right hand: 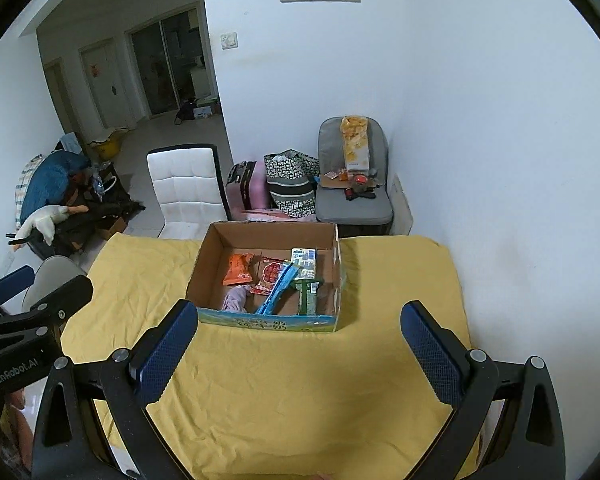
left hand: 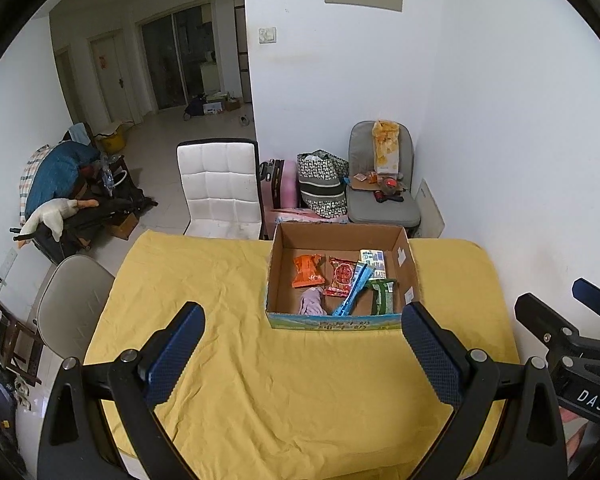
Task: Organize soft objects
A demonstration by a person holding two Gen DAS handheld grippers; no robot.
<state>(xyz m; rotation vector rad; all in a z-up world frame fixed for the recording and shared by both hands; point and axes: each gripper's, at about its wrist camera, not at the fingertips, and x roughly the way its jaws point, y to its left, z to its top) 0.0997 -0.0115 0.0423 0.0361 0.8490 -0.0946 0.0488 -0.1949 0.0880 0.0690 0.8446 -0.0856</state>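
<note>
An open cardboard box [left hand: 405, 264] stands at the far side of the yellow-covered table [left hand: 228, 280]. Inside lie an orange snack packet [left hand: 307, 270], a red packet [left hand: 341, 276], a blue packet [left hand: 354, 292], a green packet [left hand: 383, 296], a white-blue packet [left hand: 373, 261] and a lilac soft cloth item [left hand: 313, 301]. The box also shows in the right wrist view [right hand: 336, 264]. My left gripper [left hand: 302, 320] is open and empty, above the cloth short of the box. My right gripper [right hand: 300, 320] is open and empty, likewise short of the box, and shows at the right edge of the left view [left hand: 572, 320].
A white chair [left hand: 220, 188] stands behind the table, a beige chair [left hand: 70, 300] at its left. A pink suitcase [left hand: 278, 184], a patterned bag [left hand: 322, 184] and a grey seat [left hand: 384, 184] with clutter sit by the wall. A plush goose [left hand: 50, 216] lies on dark items at left.
</note>
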